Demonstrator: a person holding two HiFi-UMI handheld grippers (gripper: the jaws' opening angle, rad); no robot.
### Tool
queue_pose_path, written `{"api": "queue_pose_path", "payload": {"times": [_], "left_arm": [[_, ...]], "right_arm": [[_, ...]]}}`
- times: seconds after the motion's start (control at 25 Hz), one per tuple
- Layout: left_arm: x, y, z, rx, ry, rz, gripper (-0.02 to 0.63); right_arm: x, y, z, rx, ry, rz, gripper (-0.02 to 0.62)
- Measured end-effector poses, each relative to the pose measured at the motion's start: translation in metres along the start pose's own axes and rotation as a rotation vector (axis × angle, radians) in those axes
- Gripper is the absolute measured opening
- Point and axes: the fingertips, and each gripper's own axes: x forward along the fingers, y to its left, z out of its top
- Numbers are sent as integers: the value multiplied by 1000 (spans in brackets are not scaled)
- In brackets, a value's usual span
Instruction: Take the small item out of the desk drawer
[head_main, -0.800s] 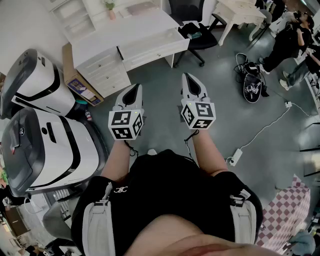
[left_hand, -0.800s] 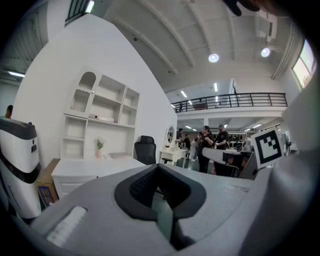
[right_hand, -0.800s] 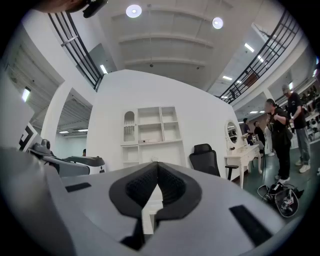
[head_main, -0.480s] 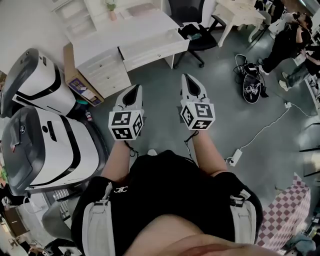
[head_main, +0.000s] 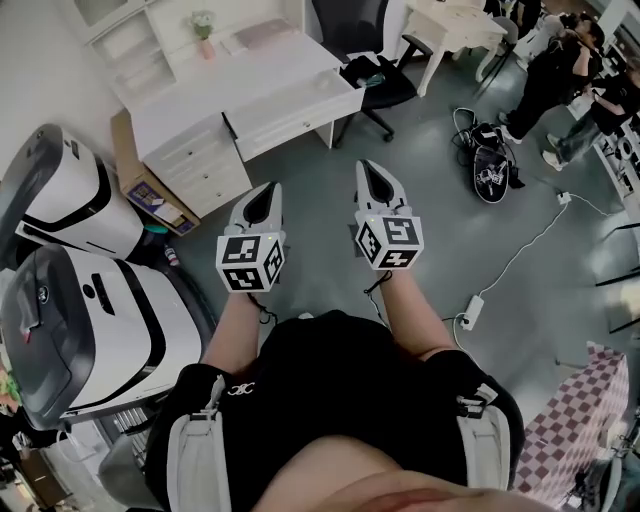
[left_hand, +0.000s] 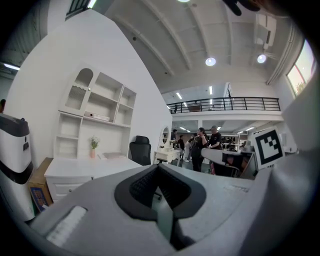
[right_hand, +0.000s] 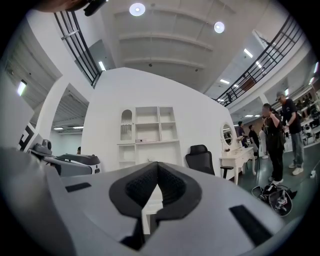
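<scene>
Landmark: desk (head_main: 262, 75). Potted plant (head_main: 203, 22) on its rear edge; shelf unit (head_main: 125, 40) behind it; office chair (head_main: 372, 60) to its right; cardboard box (head_main: 150, 185) just beside its left end; left gripper (head_main: 268, 190) and right gripper (head_main: 372, 170) before it, side by side.

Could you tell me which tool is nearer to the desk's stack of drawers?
Left. The left tool is short of the drawer stack, slightly to its right; the right tool is farther right, nearer the black office chair.

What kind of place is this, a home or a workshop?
Probably a big indoor lab or showroom hall: a white desk with shelves, large white machines beside it, a railed upper walkway.
</scene>
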Motion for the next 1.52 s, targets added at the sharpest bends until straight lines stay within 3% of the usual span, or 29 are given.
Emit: {"api": "queue_pose_path", "payload": {"times": [0.32, 0.72, 1.08, 1.52], "left_arm": [[4, 21, -3, 10, 4, -35, 14], [51, 53, -2, 30, 4, -17, 14], [162, 96, 9, 42, 13, 22, 14], [340, 137, 45, 46, 26, 35, 14]], "right_arm": [[13, 15, -7, 1, -6, -33, -3], [66, -5, -19, 25, -20, -28, -3], [182, -59, -25, 54, -27, 5, -3], [341, -156, -17, 59, -14, 19, -3]]}}
